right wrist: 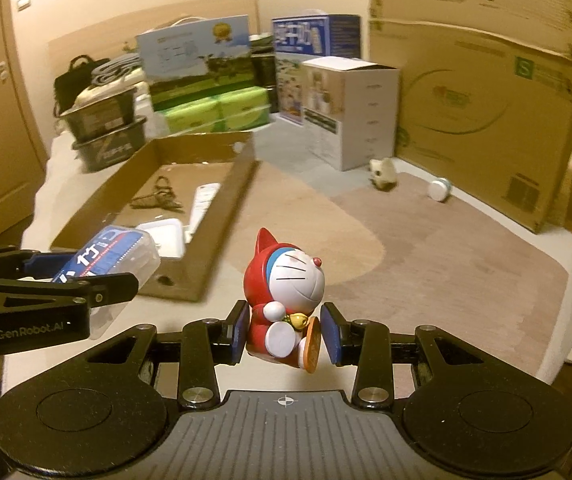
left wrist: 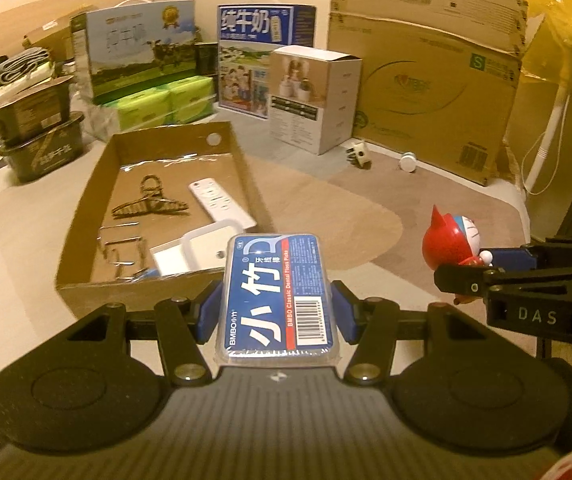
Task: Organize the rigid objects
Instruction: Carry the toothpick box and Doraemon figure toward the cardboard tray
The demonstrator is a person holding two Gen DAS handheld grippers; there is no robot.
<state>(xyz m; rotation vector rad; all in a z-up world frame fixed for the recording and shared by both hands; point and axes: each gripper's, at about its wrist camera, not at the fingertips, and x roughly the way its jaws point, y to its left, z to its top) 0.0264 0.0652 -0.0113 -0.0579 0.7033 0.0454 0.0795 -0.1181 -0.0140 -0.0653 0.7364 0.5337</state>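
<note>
Floss box [left wrist: 277, 295] clamped in left tool [left wrist: 277, 312]; right tool [right wrist: 286, 334] grips Doraemon figure [right wrist: 283, 300]

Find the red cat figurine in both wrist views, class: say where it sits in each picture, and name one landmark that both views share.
Left wrist view: the red cat figurine is at the right edge, mid-height, held by the right gripper.
Right wrist view: the figurine is at lower centre, between the gripper's blue pads.
Shared landmark: the open cardboard tray, left of the figurine in both views.
</note>
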